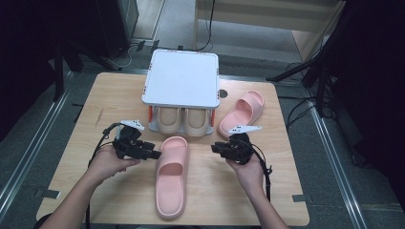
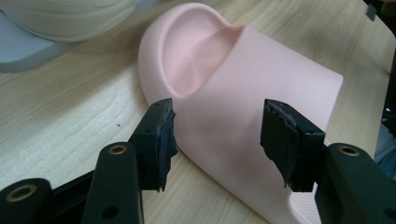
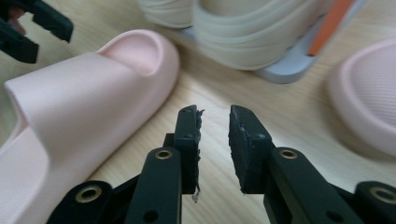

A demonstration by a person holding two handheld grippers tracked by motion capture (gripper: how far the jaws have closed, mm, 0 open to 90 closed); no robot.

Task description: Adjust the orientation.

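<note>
The near pink slipper [image 1: 172, 174] lies flat on the wooden desk [image 1: 119, 90], lengthwise, toe toward the white shoe rack [image 1: 181, 78] and just short of the rack's open front, heel toward the person's edge of the desk; the left claw [image 1: 154, 154] sits at the slipper's left side beside its strap, held in the left hand [image 1: 109, 163]; in the left gripper view the left claw [image 2: 217, 135] is released, its jaws spread wide, the slipper's broad strap [image 2: 243, 107] showing between them, and I cannot tell whether either pad touches the strap; the right claw [image 1: 216, 148] hovers to the right of the same slipper, a little apart from it, held in the right hand [image 1: 248, 171]; in the right gripper view the right claw [image 3: 215, 126] has its jaws drawn near together with a narrow gap and nothing in it, bare desk beneath, the pink slipper [image 3: 79, 107] to one side; inside the rack, on its lower level, two beige slippers [image 1: 184, 121] stand side by side, just beyond the pink slipper's toe; to the right of the rack a second pink slipper [image 1: 242, 113] lies at a slant on the desk, well apart from the first; behind the rack, past the desk's far edge, the grey floor [image 1: 176, 24] carries some black cables [image 1: 207, 28].
</note>
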